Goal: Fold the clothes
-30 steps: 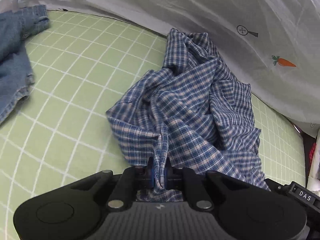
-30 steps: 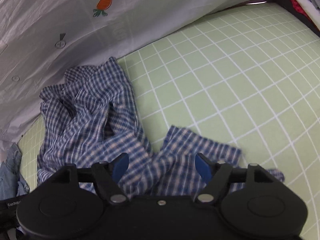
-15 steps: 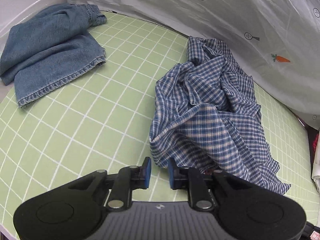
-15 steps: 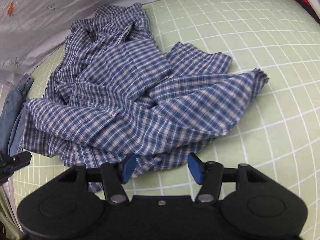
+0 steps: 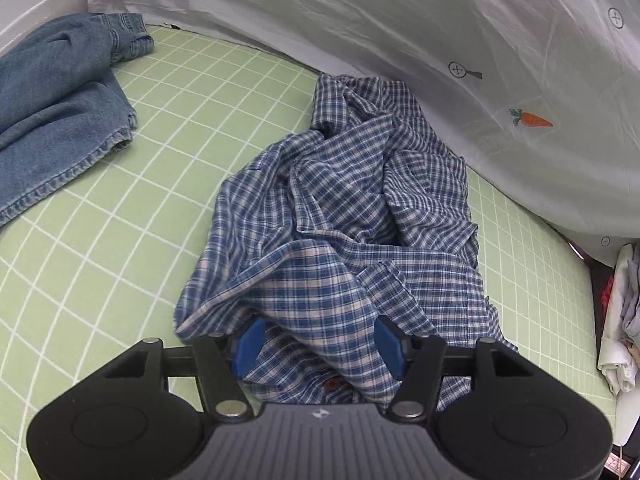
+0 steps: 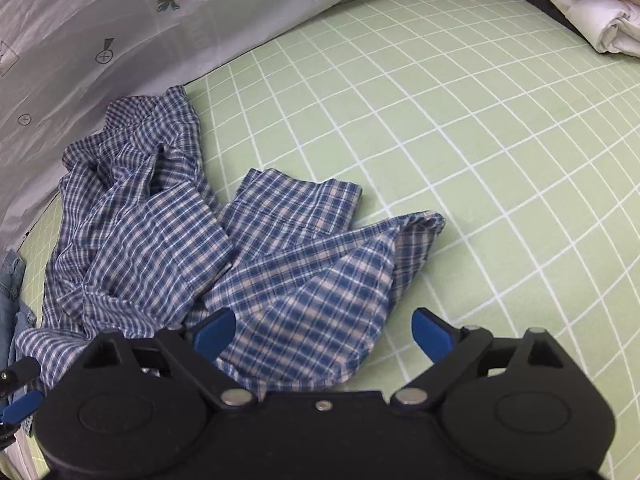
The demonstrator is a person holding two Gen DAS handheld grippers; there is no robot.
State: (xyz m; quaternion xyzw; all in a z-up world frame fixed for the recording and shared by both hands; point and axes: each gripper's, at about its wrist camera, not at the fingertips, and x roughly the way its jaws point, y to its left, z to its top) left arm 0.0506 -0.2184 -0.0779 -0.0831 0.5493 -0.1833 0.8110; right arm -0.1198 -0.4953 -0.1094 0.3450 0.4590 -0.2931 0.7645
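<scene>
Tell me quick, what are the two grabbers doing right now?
Left gripper: jaws opening, plaid shirt lies loose between them, not pinched.
Right gripper: jaws opening wide over the shirt's edge, holding nothing.

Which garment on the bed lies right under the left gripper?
The blue plaid shirt, crumpled between the opening pads of the left gripper; the denim jeans lie apart, far left.

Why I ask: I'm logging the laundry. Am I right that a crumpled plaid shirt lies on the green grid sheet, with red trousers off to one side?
Not quite: the trousers are blue denim jeans, not red. The left wrist view shows them at the left, apart from the shirt. The rest holds: the plaid shirt lies crumpled on the green grid sheet.
</scene>
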